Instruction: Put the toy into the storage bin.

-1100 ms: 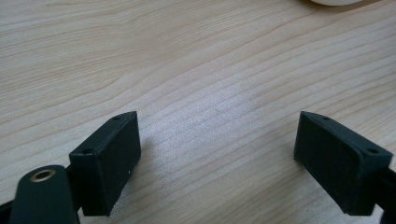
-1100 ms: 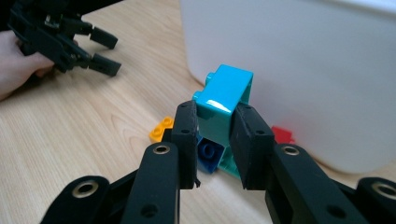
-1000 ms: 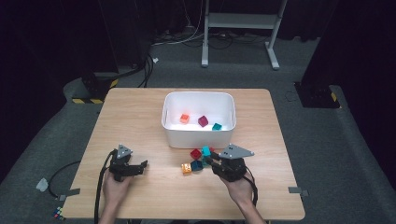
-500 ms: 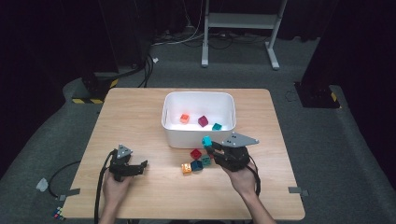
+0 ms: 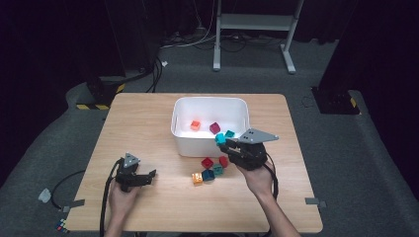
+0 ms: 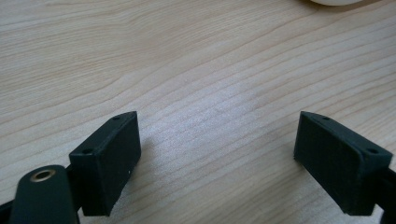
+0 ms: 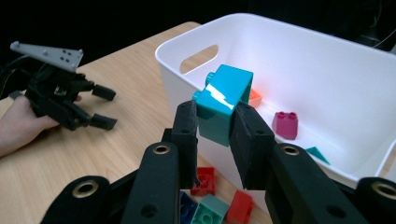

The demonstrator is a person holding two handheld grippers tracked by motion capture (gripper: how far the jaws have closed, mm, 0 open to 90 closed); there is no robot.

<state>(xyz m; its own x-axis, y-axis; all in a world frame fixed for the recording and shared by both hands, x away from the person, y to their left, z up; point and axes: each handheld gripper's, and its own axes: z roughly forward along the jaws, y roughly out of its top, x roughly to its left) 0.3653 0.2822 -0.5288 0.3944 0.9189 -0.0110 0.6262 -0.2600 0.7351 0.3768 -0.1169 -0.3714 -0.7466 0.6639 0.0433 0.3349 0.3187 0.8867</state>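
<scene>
My right tongs (image 7: 215,122) pinch one turquoise brick (image 7: 223,101), raised at the white bin's (image 5: 197,143) near wall; its studs face left in the right gripper view, long axis tilted upward. Three bricks lie inside the bin (orange, magenta, teal). Five more sit on the table (image 5: 148,123) just before it. My left tongs (image 5: 143,177) rest spread and empty near the table's near-left corner.

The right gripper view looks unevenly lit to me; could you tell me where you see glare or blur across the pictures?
Right gripper view: a bright glare patch on the teal block, the white bin glowing, black background. Left gripper view: soft sheen on the table. High view: surroundings dark, slightly soft.
</scene>
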